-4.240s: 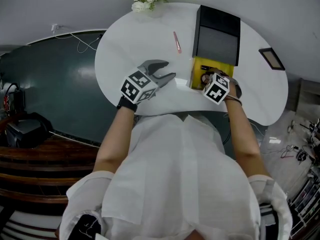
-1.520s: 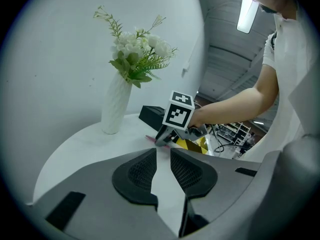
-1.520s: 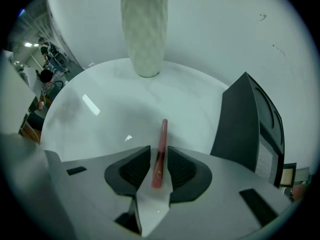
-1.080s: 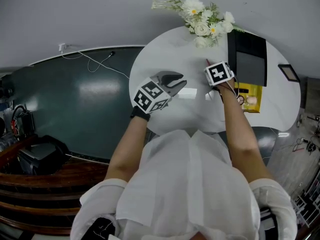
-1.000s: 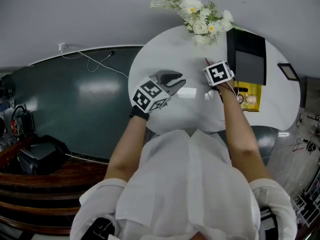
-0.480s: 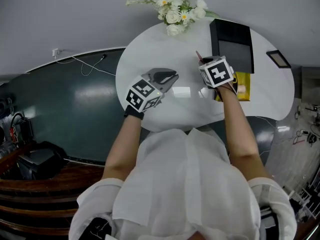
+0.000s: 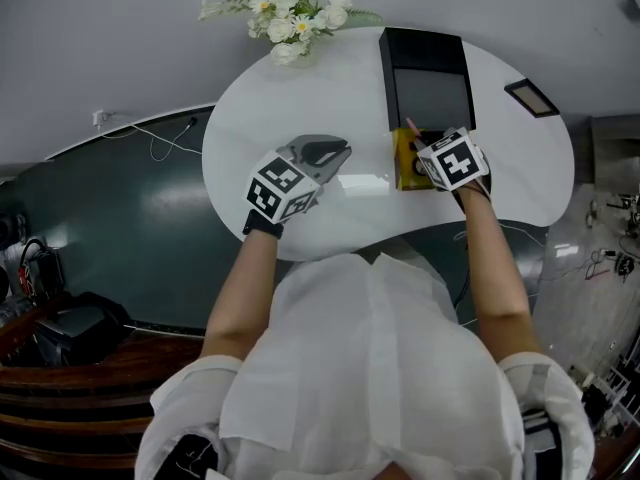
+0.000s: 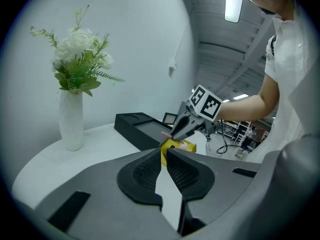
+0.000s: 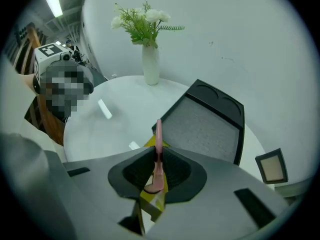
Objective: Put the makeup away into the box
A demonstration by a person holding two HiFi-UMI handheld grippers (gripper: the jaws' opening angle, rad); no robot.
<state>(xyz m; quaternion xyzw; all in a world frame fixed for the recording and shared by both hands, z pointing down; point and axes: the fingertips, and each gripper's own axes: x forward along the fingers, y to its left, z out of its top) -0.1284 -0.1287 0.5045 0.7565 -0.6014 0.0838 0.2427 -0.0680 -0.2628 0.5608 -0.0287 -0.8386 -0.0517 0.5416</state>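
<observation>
- Your right claw (image 9: pixel 159 168) grips a pink makeup stick (image 9: pixel 158 134), held over the yellow box (image 7: pixel 404 165) by the counter's (image 7: pixel 300 98) front edge.
- Your left claw (image 8: pixel 161 156) has just clenched, empty.

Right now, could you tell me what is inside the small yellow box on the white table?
Inside the yellow box, only something dark shows from the head view. The right gripper, shut on a slim pink stick over it, covers the rest.

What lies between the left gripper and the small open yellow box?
Nothing. In the head view, only a bare stretch of the white round table, with a light glare on it, separates the shut left gripper from the small yellow box.
</observation>
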